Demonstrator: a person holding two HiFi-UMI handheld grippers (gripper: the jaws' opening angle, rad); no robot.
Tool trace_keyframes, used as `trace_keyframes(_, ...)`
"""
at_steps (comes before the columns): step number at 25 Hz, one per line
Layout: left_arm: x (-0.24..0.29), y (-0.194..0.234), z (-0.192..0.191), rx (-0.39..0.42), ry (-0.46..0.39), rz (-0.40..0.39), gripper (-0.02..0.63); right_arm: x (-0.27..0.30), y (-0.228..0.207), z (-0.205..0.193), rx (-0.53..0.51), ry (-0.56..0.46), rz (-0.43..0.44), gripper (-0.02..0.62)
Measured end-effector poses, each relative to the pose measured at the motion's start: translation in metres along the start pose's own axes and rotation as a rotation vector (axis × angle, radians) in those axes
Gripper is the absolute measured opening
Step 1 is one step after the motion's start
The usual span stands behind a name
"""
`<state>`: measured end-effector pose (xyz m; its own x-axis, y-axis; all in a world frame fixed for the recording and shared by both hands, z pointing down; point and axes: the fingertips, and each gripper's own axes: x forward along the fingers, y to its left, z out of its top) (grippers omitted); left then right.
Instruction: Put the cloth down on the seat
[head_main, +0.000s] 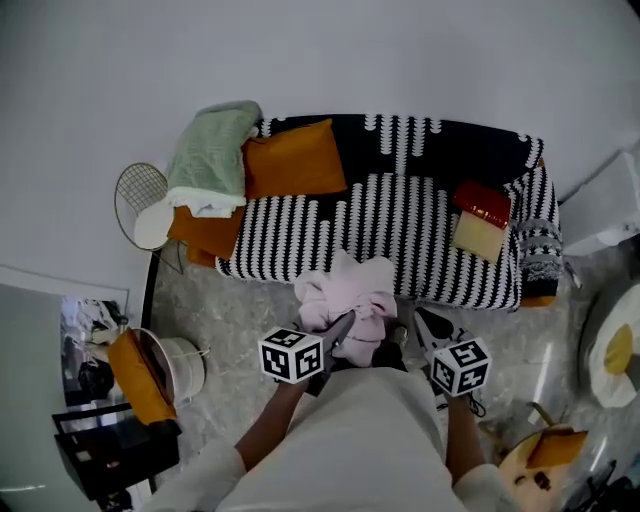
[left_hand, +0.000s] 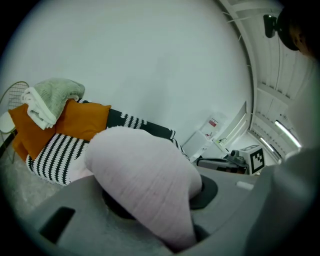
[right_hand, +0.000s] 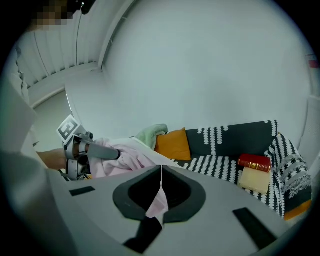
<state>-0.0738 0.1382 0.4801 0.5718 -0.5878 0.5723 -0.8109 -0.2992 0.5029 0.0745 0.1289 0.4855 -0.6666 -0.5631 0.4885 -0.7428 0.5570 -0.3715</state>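
A pale pink cloth (head_main: 350, 298) hangs bunched over the floor, just in front of the striped sofa seat (head_main: 400, 215). My left gripper (head_main: 343, 328) is shut on a thick fold of it; in the left gripper view the cloth (left_hand: 145, 175) fills the space between the jaws and hides their tips. My right gripper (head_main: 405, 338) is shut on a thin edge of the cloth (right_hand: 159, 200), pinched between its closed jaws (right_hand: 161, 172). The right gripper view shows the left gripper (right_hand: 87, 150) at the left with the cloth bundle (right_hand: 125, 155) and the seat (right_hand: 215, 165) beyond.
The sofa carries an orange cushion (head_main: 295, 158), a green towel (head_main: 212, 150) over more cushions at its left end, and a red book (head_main: 483, 203) on a cream block (head_main: 478, 236) at the right. A wire basket (head_main: 140, 200) and a white bucket (head_main: 178, 365) stand left.
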Motion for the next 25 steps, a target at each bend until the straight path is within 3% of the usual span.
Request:
trace_keyframes(9, 0.022, -0.007, 0.000, -0.039, 0.041, -0.002, 0.163, 0.014, -0.016, 0.001, 0.044, 0.035, 0.033, 0.011)
trace_keyframes(16, 0.060, 0.011, 0.012, -0.017, 0.108, -0.025, 0.163, 0.039, -0.034, 0.017, 0.053, 0.054, 0.007, 0.011)
trace_keyframes(25, 0.113, 0.043, 0.079, 0.032, 0.152, -0.113, 0.161, 0.085, -0.062, 0.069, 0.067, 0.059, -0.066, 0.009)
